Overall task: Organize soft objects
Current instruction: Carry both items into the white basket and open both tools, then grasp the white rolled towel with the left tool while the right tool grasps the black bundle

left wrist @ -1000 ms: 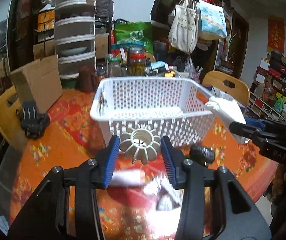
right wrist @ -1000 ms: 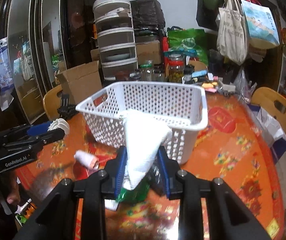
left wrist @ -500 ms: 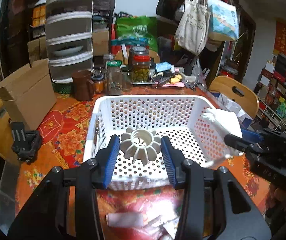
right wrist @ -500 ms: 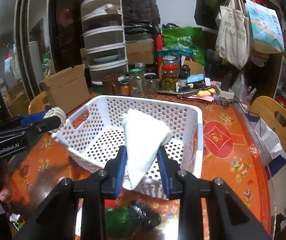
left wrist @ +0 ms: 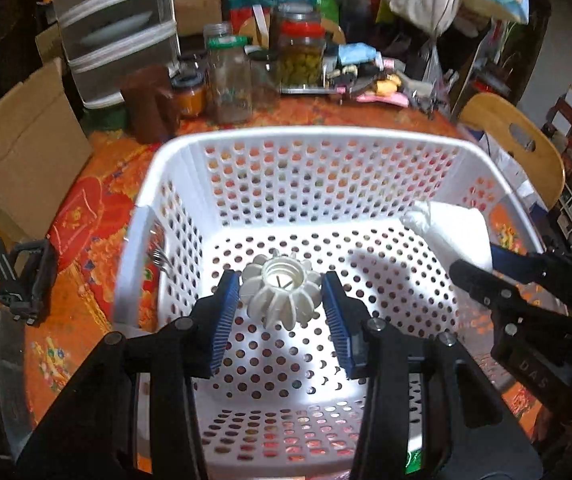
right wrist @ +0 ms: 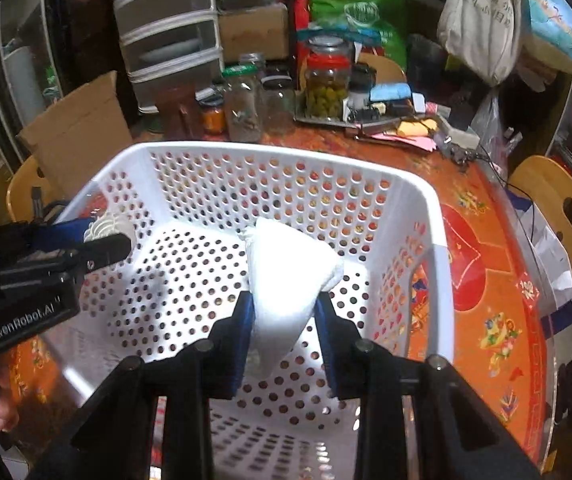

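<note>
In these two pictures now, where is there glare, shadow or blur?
Left wrist view: glare on the basket floor near the left gripper, a grey shadow beside the ribbed piece, blurred background bags. Right wrist view: the folded cloth is overexposed, edges strongly curved.

The left gripper points forward and downward, its two blue-padded fingers pressed against either side of a white ribbed object. The right gripper takes the same downward-tilted pose, its blue pads clamped on a white folded cloth that rises between them. The two grippers sit side by side, each visible at the edge of the other's view. A fingertip of the person's left hand shows beneath the left gripper's body.
</note>
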`<action>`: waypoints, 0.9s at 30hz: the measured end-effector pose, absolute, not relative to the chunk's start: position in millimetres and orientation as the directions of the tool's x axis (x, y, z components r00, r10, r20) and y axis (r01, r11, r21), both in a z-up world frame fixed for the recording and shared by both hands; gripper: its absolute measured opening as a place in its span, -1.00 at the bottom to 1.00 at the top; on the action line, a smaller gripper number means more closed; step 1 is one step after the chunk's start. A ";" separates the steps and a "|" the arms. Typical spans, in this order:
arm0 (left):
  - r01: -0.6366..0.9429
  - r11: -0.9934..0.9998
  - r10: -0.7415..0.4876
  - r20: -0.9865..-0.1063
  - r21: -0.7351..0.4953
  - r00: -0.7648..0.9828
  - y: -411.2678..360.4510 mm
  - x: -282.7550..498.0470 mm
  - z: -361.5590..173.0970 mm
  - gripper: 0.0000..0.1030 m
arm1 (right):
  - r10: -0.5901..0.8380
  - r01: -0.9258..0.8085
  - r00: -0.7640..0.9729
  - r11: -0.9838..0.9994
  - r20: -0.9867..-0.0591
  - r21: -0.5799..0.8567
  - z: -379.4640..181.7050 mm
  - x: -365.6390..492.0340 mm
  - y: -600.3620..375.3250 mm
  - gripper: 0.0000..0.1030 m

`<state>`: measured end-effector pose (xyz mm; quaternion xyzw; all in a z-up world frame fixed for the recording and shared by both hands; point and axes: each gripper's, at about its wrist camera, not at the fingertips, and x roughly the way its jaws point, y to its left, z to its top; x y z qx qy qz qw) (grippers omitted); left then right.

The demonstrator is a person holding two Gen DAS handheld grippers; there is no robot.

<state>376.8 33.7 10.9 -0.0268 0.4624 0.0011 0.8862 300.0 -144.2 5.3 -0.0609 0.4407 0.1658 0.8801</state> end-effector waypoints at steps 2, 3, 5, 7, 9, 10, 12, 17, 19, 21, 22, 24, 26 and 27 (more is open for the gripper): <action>-0.022 0.999 -0.012 -0.830 -0.030 0.557 30.5 381.2 3.3 -0.22 | 0.238 -0.342 0.540 0.938 -0.807 0.048 1.2 306.1 -144.4 -0.42; -0.021 0.999 -0.015 -0.834 -0.032 0.551 29.8 384.0 0.3 -0.22 | 0.235 -0.341 0.530 0.939 -0.815 0.049 -1.9 308.7 -143.8 -0.42; -0.019 0.999 -0.021 -0.841 -0.038 0.541 29.1 385.2 -4.0 -0.22 | 0.225 -0.338 0.520 0.940 -0.824 0.043 -6.6 312.3 -142.9 -0.42; -0.023 0.999 -0.019 -0.841 -0.037 0.540 29.1 384.9 -7.2 -0.22 | 0.228 -0.342 0.508 0.939 -0.831 0.048 -10.2 314.6 -142.0 -0.42; -0.024 0.999 -0.018 -0.844 -0.037 0.537 30.2 384.7 -9.3 -0.21 | 0.232 -0.340 0.506 0.939 -0.831 0.055 -10.1 314.8 -141.7 -0.41; -0.026 0.999 -0.019 -0.845 -0.039 0.534 30.5 384.3 -10.2 -0.21 | 0.234 -0.342 0.505 0.938 -0.831 0.057 -9.9 314.5 -141.4 -0.40; -0.027 0.999 -0.019 -0.843 -0.040 0.538 31.9 383.4 -9.8 -0.20 | 0.231 -0.343 0.503 0.938 -0.833 0.053 -9.9 314.8 -140.4 -0.38; -0.018 0.999 -0.030 -0.806 -0.050 0.591 33.2 372.6 3.4 0.54 | 0.247 -0.348 0.511 0.935 -0.823 0.065 -6.5 310.2 -139.3 -0.05; -0.017 0.999 -0.025 -0.789 -0.044 0.614 33.5 367.9 11.1 0.62 | 0.257 -0.353 0.522 0.933 -0.813 0.068 -1.1 305.6 -138.9 0.10; -0.020 0.999 -0.023 -0.780 -0.045 0.625 34.6 362.6 18.3 0.64 | 0.265 -0.357 0.539 0.932 -0.799 0.068 6.8 299.7 -139.6 0.28; -0.020 0.998 -0.031 -0.772 -0.056 0.635 36.0 358.1 23.5 0.64 | 0.267 -0.358 0.545 0.931 -0.795 0.067 9.4 297.7 -140.2 0.38; -0.025 0.998 -0.027 -0.760 -0.057 0.649 37.2 350.6 30.7 0.64 | 0.268 -0.354 0.565 0.933 -0.780 0.065 17.6 291.0 -142.0 0.45; -0.031 0.998 -0.019 -0.739 -0.053 0.673 37.7 337.9 39.9 0.68 | 0.263 -0.345 0.588 0.937 -0.765 0.057 25.1 283.6 -144.4 0.53; -0.034 0.998 -0.015 -0.732 -0.053 0.681 37.9 332.2 42.9 0.71 | 0.259 -0.335 0.605 0.941 -0.753 0.055 29.8 277.6 -146.7 0.55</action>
